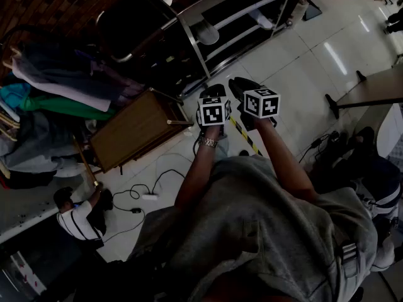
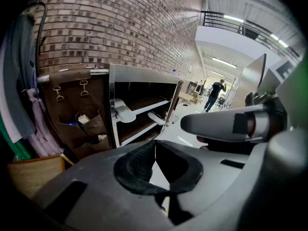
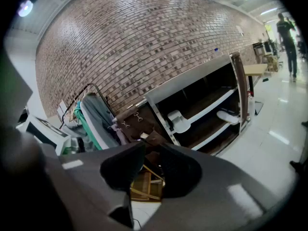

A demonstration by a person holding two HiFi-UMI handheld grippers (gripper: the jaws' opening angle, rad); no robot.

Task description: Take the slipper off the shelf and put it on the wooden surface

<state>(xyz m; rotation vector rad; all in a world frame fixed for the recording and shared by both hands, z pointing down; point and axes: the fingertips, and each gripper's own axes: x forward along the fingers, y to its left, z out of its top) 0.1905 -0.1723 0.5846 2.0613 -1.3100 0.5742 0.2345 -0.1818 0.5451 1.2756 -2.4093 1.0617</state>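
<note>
Head view shows left tool pinched together, right tool barely parted, both empty & raised side by side facing shelf w/ slipper (prob. lining up the reach).

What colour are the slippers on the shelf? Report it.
White. The slippers show best in the right gripper view.
</note>
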